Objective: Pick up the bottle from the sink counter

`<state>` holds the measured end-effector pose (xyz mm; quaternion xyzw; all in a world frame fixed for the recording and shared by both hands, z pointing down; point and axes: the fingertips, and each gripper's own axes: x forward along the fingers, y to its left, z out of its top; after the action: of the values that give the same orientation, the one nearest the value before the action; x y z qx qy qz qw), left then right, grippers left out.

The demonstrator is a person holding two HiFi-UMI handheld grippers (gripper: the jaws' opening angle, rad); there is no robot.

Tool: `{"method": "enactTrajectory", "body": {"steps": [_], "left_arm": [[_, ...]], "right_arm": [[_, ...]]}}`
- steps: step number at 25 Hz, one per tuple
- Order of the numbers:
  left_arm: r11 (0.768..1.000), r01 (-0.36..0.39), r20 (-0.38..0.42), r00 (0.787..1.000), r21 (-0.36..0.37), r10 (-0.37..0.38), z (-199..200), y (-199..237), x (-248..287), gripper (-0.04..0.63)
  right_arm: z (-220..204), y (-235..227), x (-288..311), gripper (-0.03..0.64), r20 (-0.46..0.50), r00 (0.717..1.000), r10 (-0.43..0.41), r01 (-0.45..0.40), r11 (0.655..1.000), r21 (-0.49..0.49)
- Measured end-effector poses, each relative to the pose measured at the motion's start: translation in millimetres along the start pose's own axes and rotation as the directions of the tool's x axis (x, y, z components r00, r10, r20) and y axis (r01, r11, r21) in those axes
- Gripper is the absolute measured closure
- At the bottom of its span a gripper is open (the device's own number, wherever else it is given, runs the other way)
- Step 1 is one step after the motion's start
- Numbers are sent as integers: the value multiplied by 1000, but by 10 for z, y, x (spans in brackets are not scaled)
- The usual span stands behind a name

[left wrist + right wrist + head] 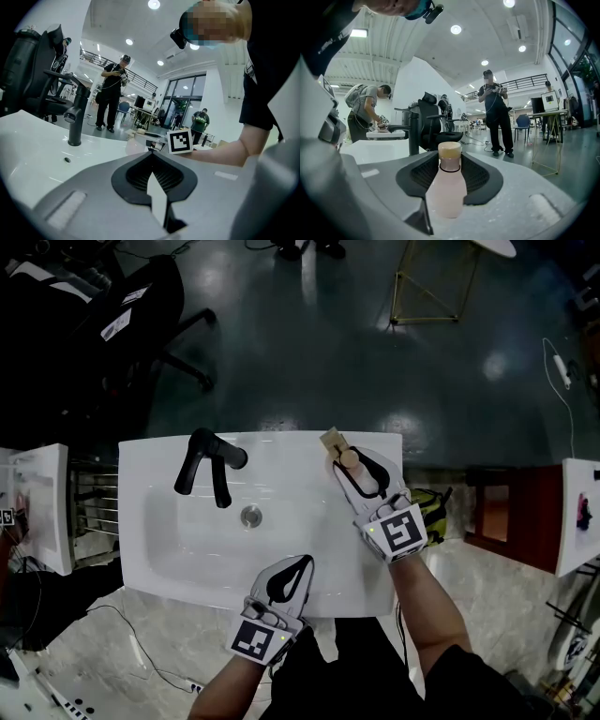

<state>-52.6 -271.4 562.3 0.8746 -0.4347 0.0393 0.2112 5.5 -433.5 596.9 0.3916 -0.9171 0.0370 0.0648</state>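
Head view: one white surface [367, 579] carrying one black faucet [208, 465] and one drain [250, 515].
Bottle: one bottle [446, 187], pale pink with a tan cap, at the far right corner of the surface.
Axis: the long axis is about upright in the right gripper view, cap on top. In the head view the cap end lies toward the far edge. Whether the base touches the surface cannot be told.
Right hand-held gripper [354, 465]: closed on the bottle, one jaw on each side, the cap showing at the jaw tips.
Left hand-held gripper [302, 564]: jaws together with nothing between them, over the near edge of the surface, well apart from the bottle.
Count: two hand-held grippers, one bottle.
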Motion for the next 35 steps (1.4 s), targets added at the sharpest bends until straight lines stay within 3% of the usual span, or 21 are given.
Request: {"method": "enactTrajectory", "body": {"steps": [35], "left_arm": [[1000, -12, 1, 1000, -7, 12, 12, 96, -119, 592]], "right_arm": [[7, -22, 23, 480, -15, 1000, -25, 25, 999, 31]]}}
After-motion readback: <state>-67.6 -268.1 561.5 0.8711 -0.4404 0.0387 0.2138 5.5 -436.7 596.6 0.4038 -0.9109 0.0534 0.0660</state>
